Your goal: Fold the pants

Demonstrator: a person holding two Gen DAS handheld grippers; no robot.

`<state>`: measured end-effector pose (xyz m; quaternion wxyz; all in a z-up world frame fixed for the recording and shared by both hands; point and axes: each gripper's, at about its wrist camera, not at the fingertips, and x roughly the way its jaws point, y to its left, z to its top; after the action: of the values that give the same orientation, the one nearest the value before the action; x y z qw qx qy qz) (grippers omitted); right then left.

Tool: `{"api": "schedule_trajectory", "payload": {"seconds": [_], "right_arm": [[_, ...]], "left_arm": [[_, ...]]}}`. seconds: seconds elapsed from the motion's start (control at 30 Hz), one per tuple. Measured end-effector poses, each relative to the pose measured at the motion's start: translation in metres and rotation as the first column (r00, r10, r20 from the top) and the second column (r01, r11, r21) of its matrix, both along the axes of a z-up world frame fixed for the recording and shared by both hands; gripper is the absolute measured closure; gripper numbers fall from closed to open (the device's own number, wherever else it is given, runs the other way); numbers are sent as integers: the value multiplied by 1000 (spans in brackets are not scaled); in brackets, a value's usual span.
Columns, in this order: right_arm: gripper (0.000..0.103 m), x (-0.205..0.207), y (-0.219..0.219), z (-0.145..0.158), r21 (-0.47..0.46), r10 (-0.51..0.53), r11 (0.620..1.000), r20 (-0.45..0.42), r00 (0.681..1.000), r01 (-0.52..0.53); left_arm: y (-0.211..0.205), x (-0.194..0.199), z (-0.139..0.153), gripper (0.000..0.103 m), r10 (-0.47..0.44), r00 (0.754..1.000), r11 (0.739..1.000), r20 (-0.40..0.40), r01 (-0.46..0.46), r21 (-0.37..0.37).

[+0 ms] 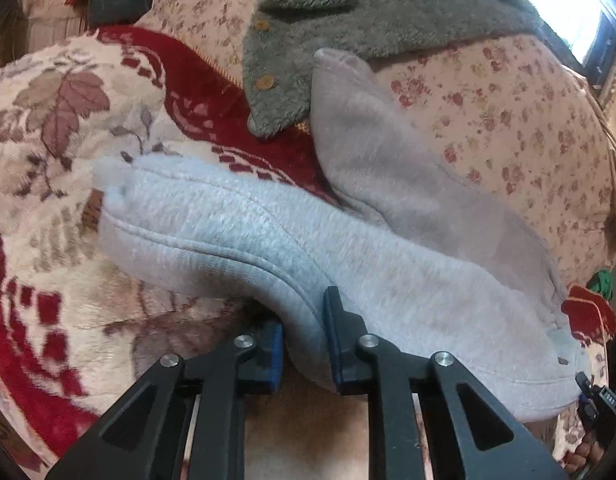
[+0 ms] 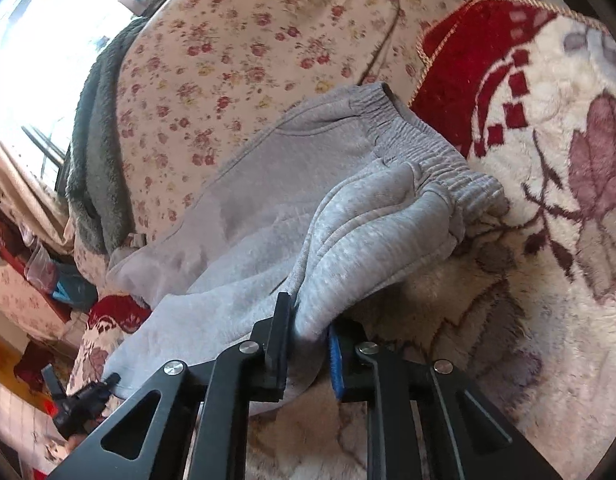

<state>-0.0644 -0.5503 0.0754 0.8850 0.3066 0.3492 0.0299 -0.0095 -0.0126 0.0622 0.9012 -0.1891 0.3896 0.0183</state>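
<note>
The light grey fleece pants [image 1: 291, 240] lie folded lengthwise on a plush red and cream blanket [image 1: 39, 216]. My left gripper [image 1: 303, 328] is shut on the near edge of the leg, a fold of cloth between its blue pads. In the right wrist view the pants [image 2: 291, 200] show their elastic waistband [image 2: 440, 160] at the upper right. My right gripper [image 2: 308, 332] is shut on the near edge of the pants close to the waist. The left gripper [image 2: 79, 400] shows at the lower left of the right wrist view, and the right gripper [image 1: 596, 400] at the lower right of the left wrist view.
A grey-green fuzzy jacket [image 1: 348, 20] with buttons lies behind the pants. A floral quilt [image 1: 500, 120] covers the bed beyond; it also shows in the right wrist view [image 2: 247, 48]. A bright window [image 2: 39, 40] is at the far side. Clutter sits at the left [image 2: 47, 280].
</note>
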Motion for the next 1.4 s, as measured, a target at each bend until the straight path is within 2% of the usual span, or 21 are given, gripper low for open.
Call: {"api": "schedule_trajectory", "payload": {"seconds": [0.2,0.4,0.53,0.7,0.73,0.8,0.83,0.87,0.9,0.93,0.97,1.03,1.1,1.2,1.27,1.4], "right_arm": [[88,-26,5,17,-31,33,999,9,999,-33],[88,-62,15,24,-55,75,996,-12,997,-76],[88,-82,18,18,-68,93,993,-48,994,-96],[87,-88,13,-10,-36,80,996,-140,987,-86],[83,-88,11,-12,-20,71,997,-148,986,-75],[79,-88,10,-15,-3,61,998,-182,981,-63],[70,-87,11,-15,-12,66,998,-207,976,-70],[64,-87,12,-13,-20,76,996,-226,971,-82],[50,-89,13,-12,-19,91,995,-235,968,-98],[34,-92,15,-10,-17,110,993,-240,965,-117],[31,-95,19,-8,-22,132,990,-243,961,-142],[30,-100,30,-4,-51,184,978,-255,949,-203],[30,-101,48,1,-65,261,956,-259,930,-286],[30,-94,82,10,-71,366,918,-228,902,-390],[30,-84,106,13,-64,420,896,-203,885,-440],[30,-54,164,4,-67,532,830,-204,822,-554]], "left_arm": [[8,-25,11,85,-22,1000,1000,19,22,2],[16,-55,7,85,-36,999,999,14,36,9],[19,-71,-6,85,-43,999,999,-11,43,7],[27,-78,-24,82,-21,998,998,-51,18,-53],[29,-79,-24,81,-15,999,997,-50,12,-71],[34,-83,-22,67,4,999,996,-43,-7,-84],[38,-86,-19,61,21,999,997,-35,-23,-75],[42,-88,-17,48,35,999,997,-27,-37,-71],[47,-89,-15,40,46,999,996,-23,-47,-78],[52,-91,-13,38,56,998,995,-19,-57,-86],[57,-92,-10,36,71,997,994,-15,-72,-84],[69,-92,-6,36,106,994,992,-6,-106,-68],[85,-90,-6,31,148,989,986,-11,-148,-83],[109,-84,-14,31,208,976,970,-59,-214,-119],[118,-80,-21,31,230,970,965,-83,-239,-113],[129,-73,-35,31,247,962,960,-120,-260,-107]]}}
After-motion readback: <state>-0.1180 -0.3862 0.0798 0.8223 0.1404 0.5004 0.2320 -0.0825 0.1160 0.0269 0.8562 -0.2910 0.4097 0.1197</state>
